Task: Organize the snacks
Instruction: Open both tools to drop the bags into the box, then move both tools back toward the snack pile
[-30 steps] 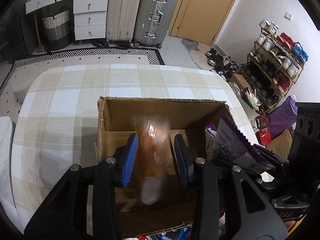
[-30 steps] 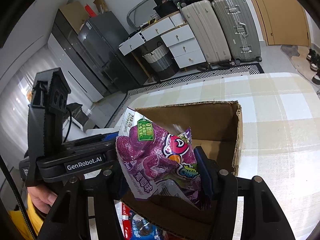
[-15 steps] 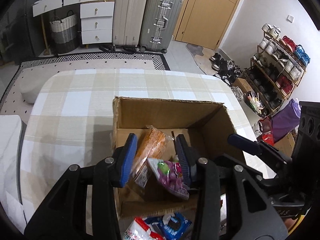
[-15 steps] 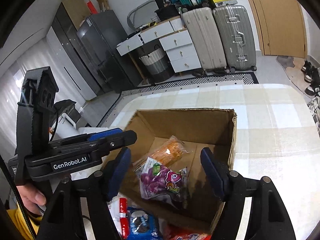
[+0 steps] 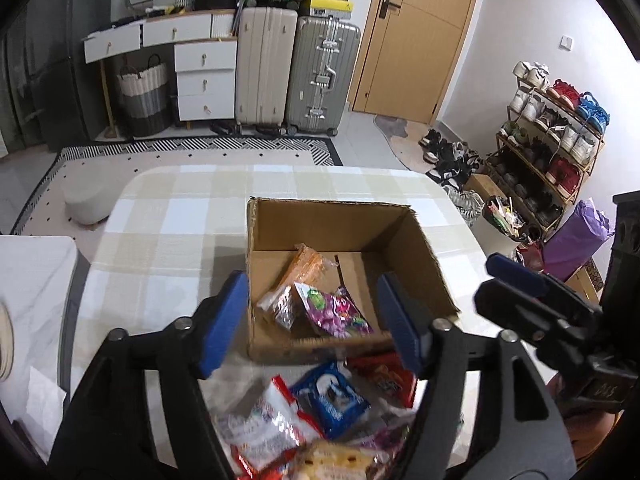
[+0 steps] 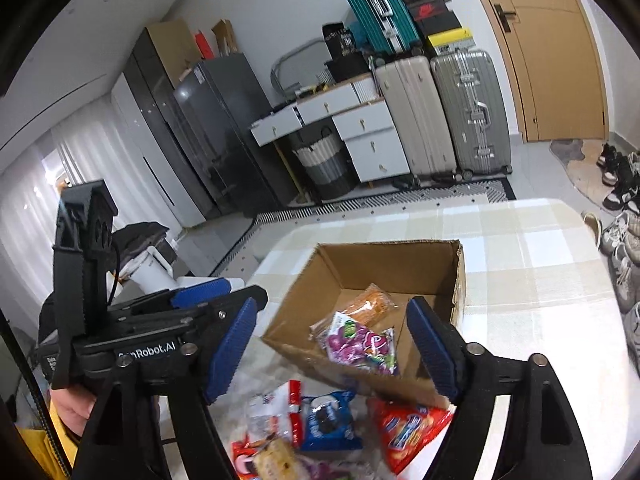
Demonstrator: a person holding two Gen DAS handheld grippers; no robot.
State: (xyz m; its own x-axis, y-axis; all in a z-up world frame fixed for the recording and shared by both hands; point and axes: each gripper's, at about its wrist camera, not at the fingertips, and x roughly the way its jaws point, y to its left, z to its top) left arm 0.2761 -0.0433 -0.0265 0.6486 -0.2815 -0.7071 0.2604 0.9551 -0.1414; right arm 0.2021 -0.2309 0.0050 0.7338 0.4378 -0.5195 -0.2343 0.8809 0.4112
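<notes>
Both snack packets now lie in the box; tool reads "Robot.AI".

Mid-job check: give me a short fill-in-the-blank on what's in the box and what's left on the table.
1. The orange packet and the purple packet lie inside the ____ box.
2. The blue cookie packet lies ____ the box, on the checked tablecloth.
3. The left gripper and the right gripper each hold ____ as their jaws are opening.

Missing words: cardboard; outside; nothing
</notes>
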